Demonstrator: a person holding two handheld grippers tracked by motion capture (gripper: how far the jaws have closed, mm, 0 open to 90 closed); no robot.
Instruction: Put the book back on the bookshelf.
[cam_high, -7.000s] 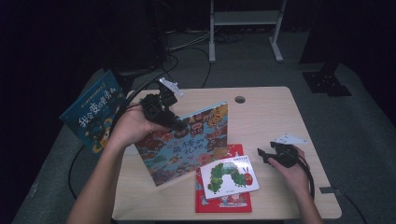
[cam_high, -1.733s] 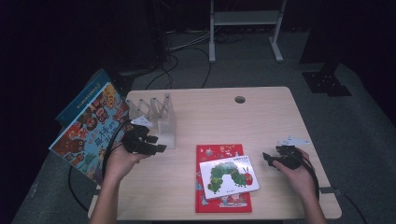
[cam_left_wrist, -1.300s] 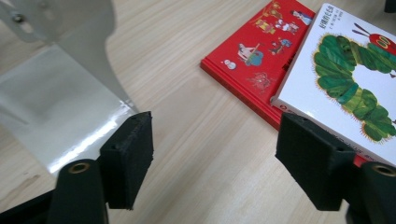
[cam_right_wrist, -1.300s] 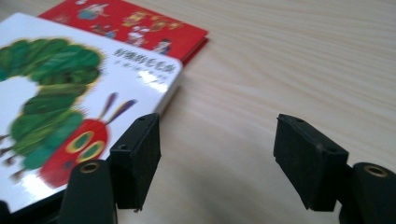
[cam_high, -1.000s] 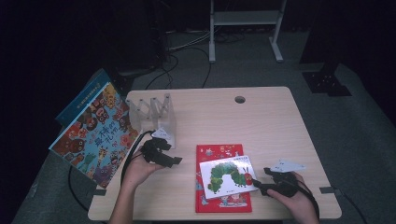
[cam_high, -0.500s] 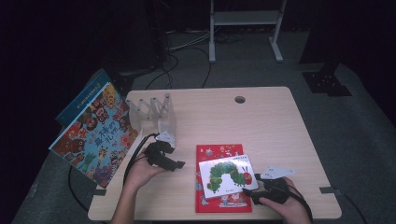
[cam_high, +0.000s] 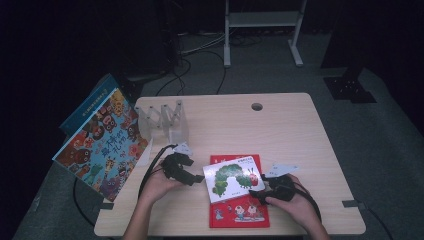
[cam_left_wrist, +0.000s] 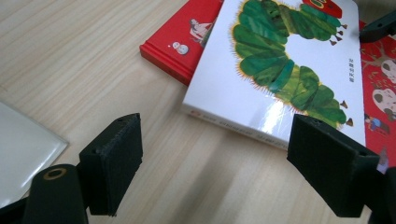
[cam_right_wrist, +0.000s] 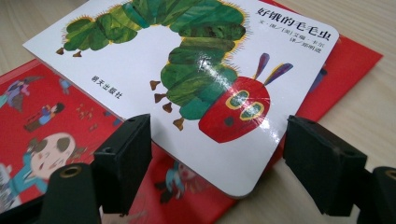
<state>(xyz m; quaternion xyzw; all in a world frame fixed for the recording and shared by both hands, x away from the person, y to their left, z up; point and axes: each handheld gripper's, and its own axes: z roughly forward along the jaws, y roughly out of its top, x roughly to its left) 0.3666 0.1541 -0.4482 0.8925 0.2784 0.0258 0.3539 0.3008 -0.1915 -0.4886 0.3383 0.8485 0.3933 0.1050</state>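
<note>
My right gripper (cam_high: 256, 192) gapes at the caterpillar book's (cam_right_wrist: 196, 84) near corner, having just widened; left gripper (cam_high: 196, 178) open, bare table (cam_left_wrist: 93, 70) around

white book (cam_right_wrist: 140, 60): green caterpillar, red head | red book (cam_high: 242, 212): cartoon figures | table (cam_high: 300, 130): pale wood grain

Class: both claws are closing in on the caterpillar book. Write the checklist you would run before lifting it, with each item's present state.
1. Left claw open, nothing between its jaws: ok.
2. Right claw open around the caterpillar book's corner: ok.
3. Pads pressing on the book: not ok, apart.
4. Book lies flat on the red book: ok.
5. Clear rack stands apart from the books: ok.
6. Red book will stay put: cannot tell.
</note>
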